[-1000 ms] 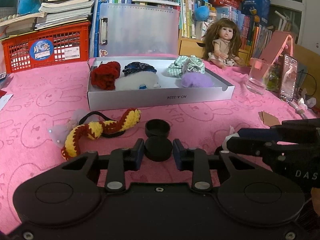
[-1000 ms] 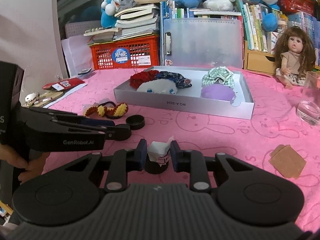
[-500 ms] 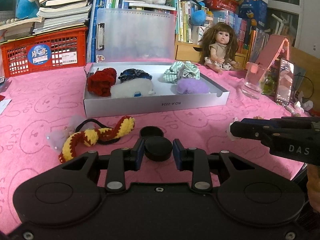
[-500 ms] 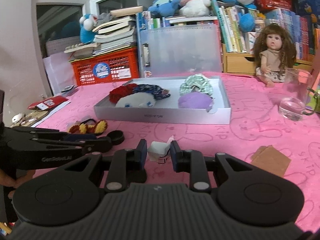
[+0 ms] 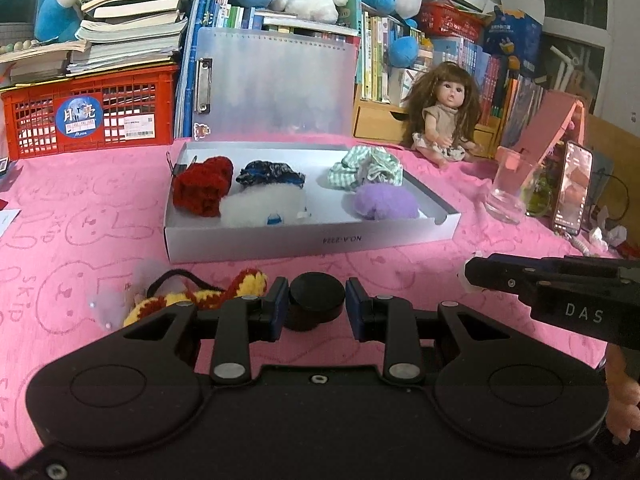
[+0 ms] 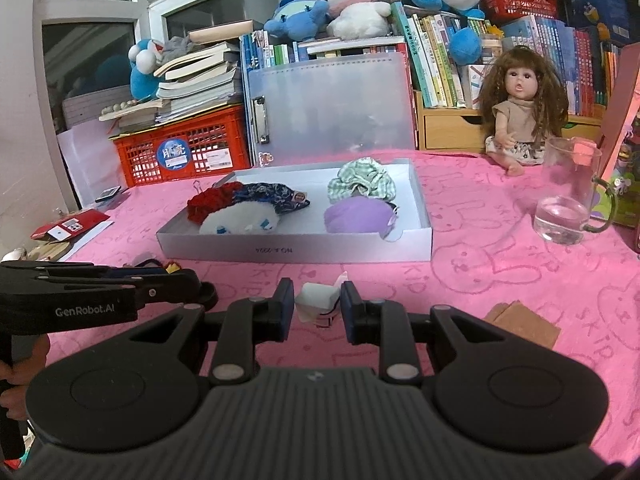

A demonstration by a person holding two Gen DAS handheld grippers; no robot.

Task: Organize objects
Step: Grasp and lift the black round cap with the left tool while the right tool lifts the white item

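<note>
Both loads have risen off the bench since a second ago: left gripper (image 5: 317, 303) clamps the black lid (image 5: 317, 295), right gripper (image 6: 317, 309) the white clip (image 6: 317, 298), both short of the box (image 5: 312, 236), ready to drop in

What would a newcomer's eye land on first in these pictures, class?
Probably the white tray at the centre of the pink cloth, with bright scrunchies and pom-poms inside. Next, the long-haired doll sitting behind it to the right. Nearest, the left gripper has a black round lid between its jaws.
</note>
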